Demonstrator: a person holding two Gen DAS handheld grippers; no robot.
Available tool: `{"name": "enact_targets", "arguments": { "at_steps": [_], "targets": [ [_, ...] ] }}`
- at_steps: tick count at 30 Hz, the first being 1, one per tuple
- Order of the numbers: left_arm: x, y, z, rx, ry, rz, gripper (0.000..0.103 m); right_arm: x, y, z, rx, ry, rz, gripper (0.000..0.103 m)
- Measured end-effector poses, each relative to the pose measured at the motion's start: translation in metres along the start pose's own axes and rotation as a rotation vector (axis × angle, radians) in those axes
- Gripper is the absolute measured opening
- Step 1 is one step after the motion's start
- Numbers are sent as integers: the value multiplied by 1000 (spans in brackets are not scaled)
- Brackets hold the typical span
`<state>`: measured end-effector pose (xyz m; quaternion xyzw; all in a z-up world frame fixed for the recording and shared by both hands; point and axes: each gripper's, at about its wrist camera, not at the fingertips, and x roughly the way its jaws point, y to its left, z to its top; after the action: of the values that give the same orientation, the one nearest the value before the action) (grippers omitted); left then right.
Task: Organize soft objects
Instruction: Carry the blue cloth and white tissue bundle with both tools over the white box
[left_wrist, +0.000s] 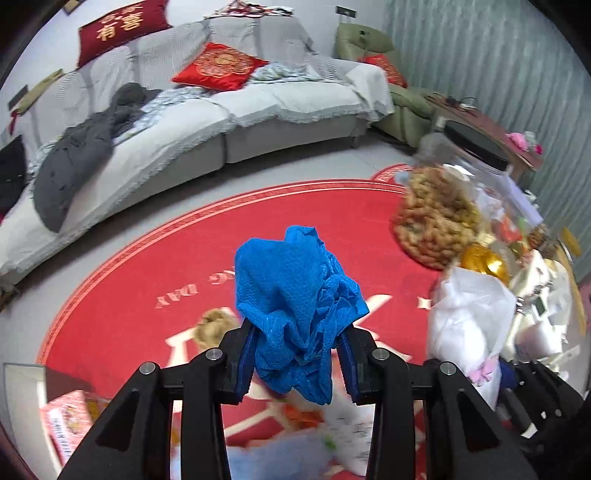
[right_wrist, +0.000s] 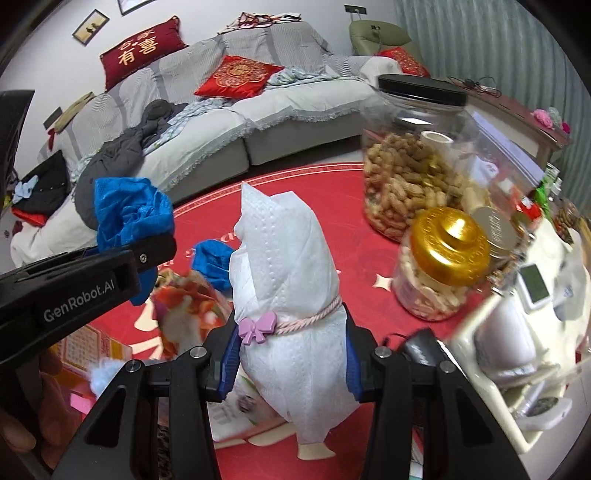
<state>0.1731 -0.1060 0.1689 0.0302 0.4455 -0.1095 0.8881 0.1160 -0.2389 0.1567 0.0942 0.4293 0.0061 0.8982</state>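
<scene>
Left wrist view showed the left gripper (left_wrist: 299, 363) pinching a crumpled blue cloth (left_wrist: 295, 295) above the red table (left_wrist: 129, 280); the right gripper (right_wrist: 291, 363) clamped a white tissue bundle (right_wrist: 284, 266). Both needed steady carrying, clear of the jars (right_wrist: 443, 254).

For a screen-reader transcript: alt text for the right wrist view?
The right gripper clamps a white tissue bundle tied with a pink bow, above a red rug. At left, the left gripper holds a blue crumpled cloth.
</scene>
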Motion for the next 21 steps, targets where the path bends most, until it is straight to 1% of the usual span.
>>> {"name": "enact_targets", "arguments": {
  "at_steps": [5,9,16,21],
  "targets": [
    [-7,28,2,-50,9,60,40,2,26,5,-31,6,59,49],
    [-18,45,-1,-67,4,110,40,2,46,5,-57,17,93,49],
    [-30,73,-12,-116,8,144,40,0,75,-5,-105,49,139,49],
    [-44,100,-22,-163,3,175,40,-3,98,-8,-148,44,152,49]
  ]
}}
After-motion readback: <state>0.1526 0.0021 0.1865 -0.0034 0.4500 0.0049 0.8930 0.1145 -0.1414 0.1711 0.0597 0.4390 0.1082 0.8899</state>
